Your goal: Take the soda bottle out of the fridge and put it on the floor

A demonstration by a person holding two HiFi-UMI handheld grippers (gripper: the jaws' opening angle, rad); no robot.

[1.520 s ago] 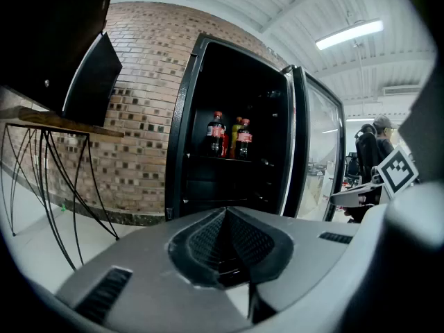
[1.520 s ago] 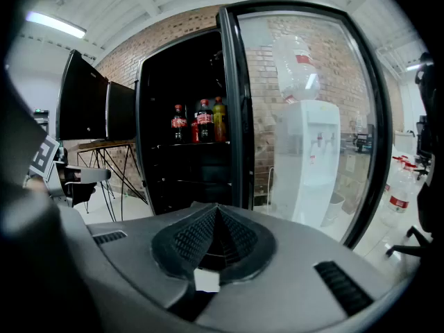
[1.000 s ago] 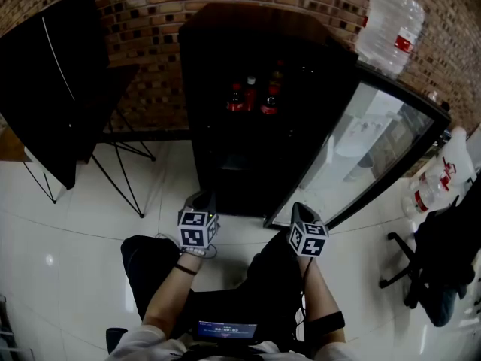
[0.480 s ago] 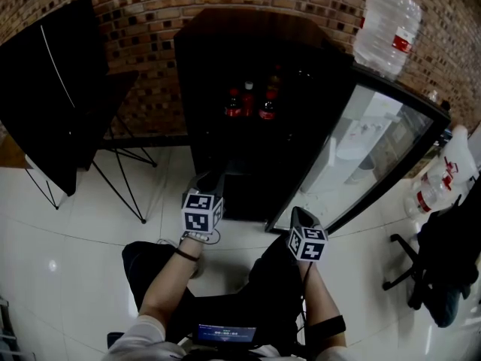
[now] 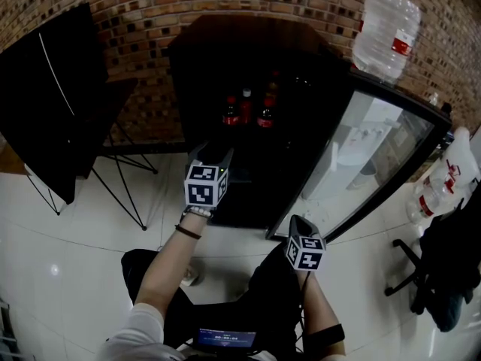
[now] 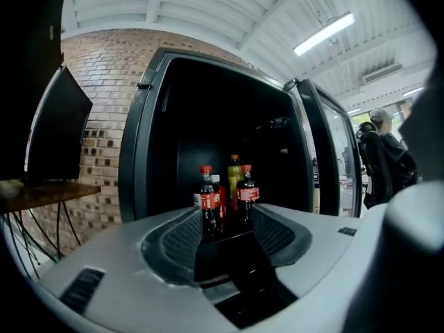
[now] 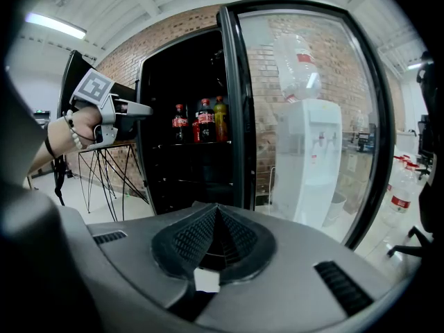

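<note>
A black fridge (image 5: pixel 248 59) stands open, its glass door (image 5: pixel 368 156) swung out to the right. On a shelf inside stand cola bottles with red caps (image 5: pixel 246 110) and a yellow bottle (image 6: pixel 234 175). My left gripper (image 5: pixel 214 155) is raised in front of the fridge and points at the shelf. Its jaws are opening with nothing between them, and the nearest cola bottle (image 6: pixel 208 203) stands well beyond them. My right gripper (image 5: pixel 301 220) hangs low by the knee, shut and empty. In the right gripper view the left gripper (image 7: pixel 132 109) shows short of the bottles (image 7: pixel 205 120).
A water dispenser (image 7: pixel 312 158) with an upturned jug (image 5: pixel 387 28) stands behind the glass door. A black panel on a thin-legged stand (image 5: pixel 52 89) is at the left. Spare water jugs (image 5: pixel 443 179) and an office chair (image 5: pixel 432 269) are at the right. The floor is glossy white tile.
My left gripper has risen and moved forward from beside the knee to the front of the fridge. The right gripper has hardly moved.
</note>
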